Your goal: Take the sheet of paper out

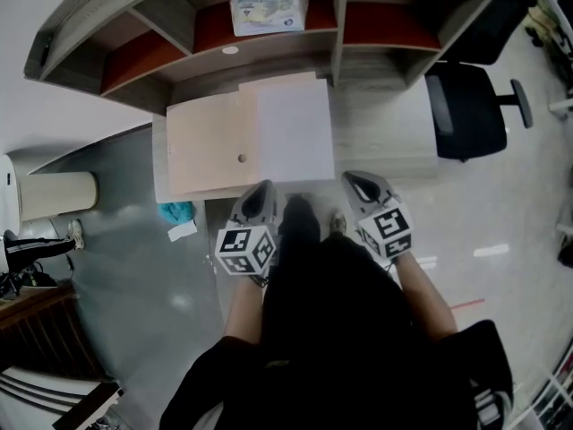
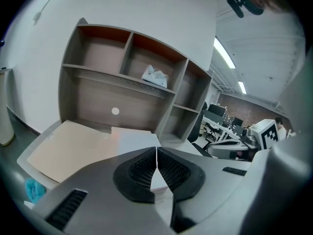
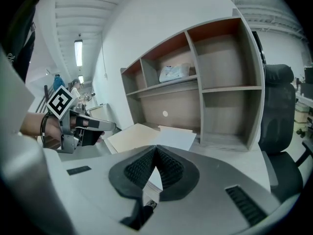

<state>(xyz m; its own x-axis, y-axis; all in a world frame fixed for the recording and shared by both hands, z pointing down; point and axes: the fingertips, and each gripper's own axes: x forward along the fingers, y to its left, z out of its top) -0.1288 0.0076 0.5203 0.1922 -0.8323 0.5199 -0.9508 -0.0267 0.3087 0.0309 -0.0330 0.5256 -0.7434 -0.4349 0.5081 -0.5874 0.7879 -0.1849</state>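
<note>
A white sheet of paper lies flat on the grey desk. A beige folder flap lies spread to its left, and a beige edge shows past the sheet's far side. My left gripper hovers at the desk's near edge, just short of the sheet's near left corner, shut and empty. My right gripper is level with it near the sheet's right corner, also shut on nothing. In the left gripper view the sheet and flap lie beyond the closed jaws. The right gripper view shows the sheet ahead of its closed jaws.
A curved shelf unit stands at the back of the desk, with a tissue pack in one compartment. A black office chair stands to the right. On the floor at the left lie a teal cloth and a white scrap.
</note>
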